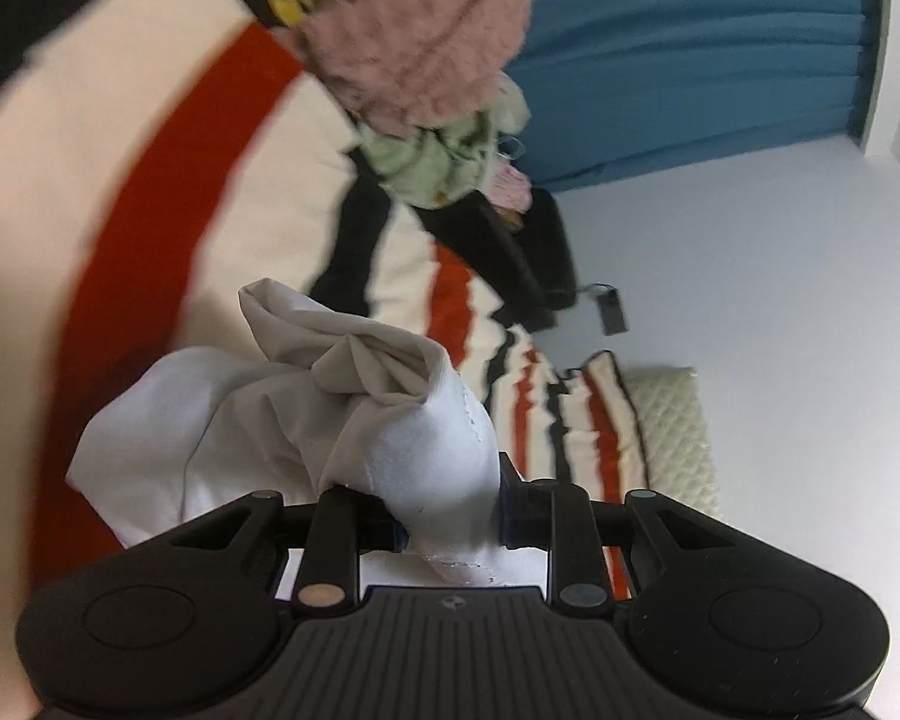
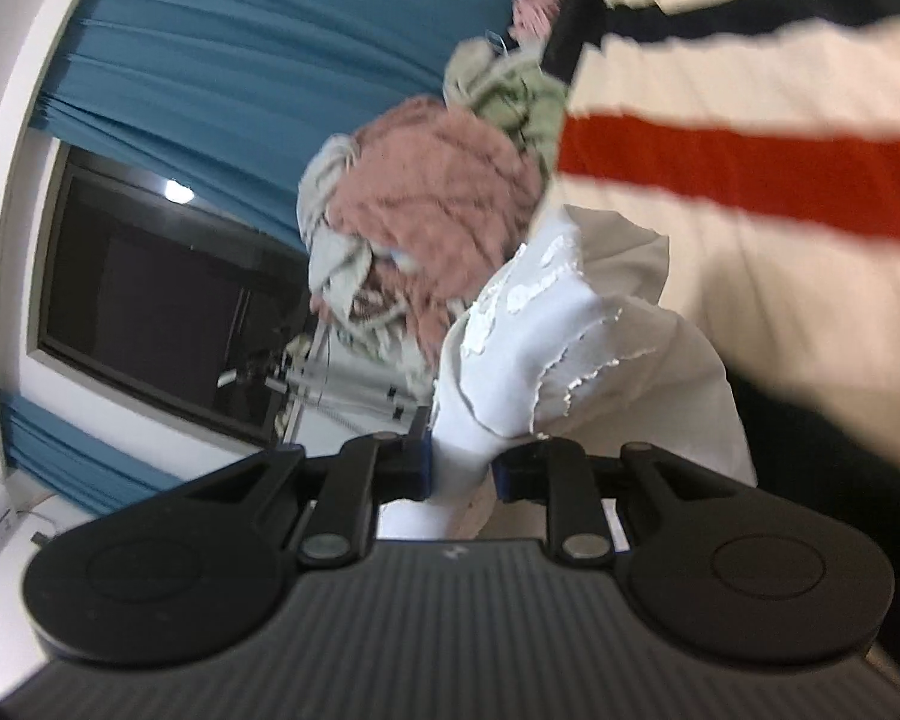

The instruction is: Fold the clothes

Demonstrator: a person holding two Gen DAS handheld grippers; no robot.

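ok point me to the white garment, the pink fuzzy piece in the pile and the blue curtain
white garment [image 1: 426, 468]: left wrist view, on the bunched fabric just ahead of the fingers
pink fuzzy piece [image 1: 426, 42]: left wrist view, on its middle
blue curtain [image 2: 258, 42]: right wrist view, on the pleats above the window

Striped blanket [image 2: 750, 138] blurred — pink garment [image 1: 426, 42] cut off.
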